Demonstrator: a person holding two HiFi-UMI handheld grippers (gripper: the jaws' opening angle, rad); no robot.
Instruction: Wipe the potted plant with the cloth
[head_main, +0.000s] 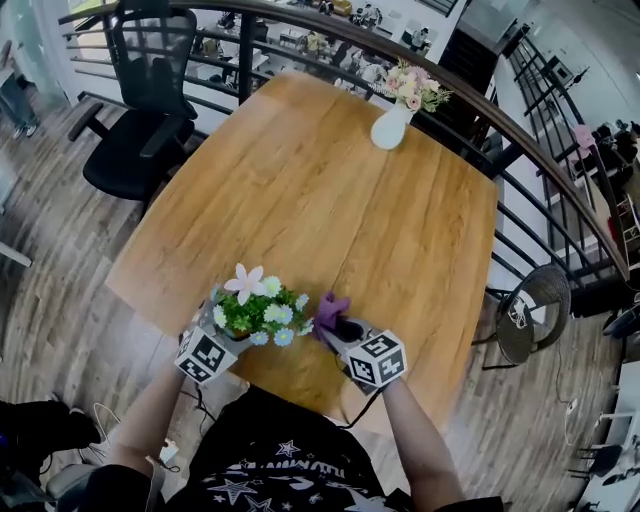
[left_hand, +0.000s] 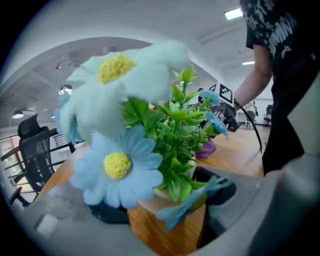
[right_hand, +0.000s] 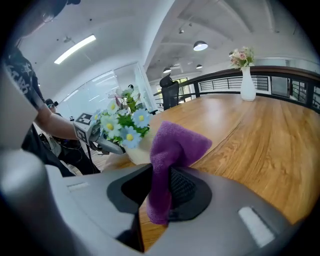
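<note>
Now, right gripper (head_main: 338, 328) clenched on the purple cloth (head_main: 331, 306); the potted plant (head_main: 255, 312) stands just to its left, beside the cloth, its pot clasped by the left gripper (head_main: 224, 332).

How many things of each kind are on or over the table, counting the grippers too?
potted plant: 1
vase of flowers: 1
purple cloth: 1
grippers: 2, the left gripper and the right gripper
Total: 5
</note>
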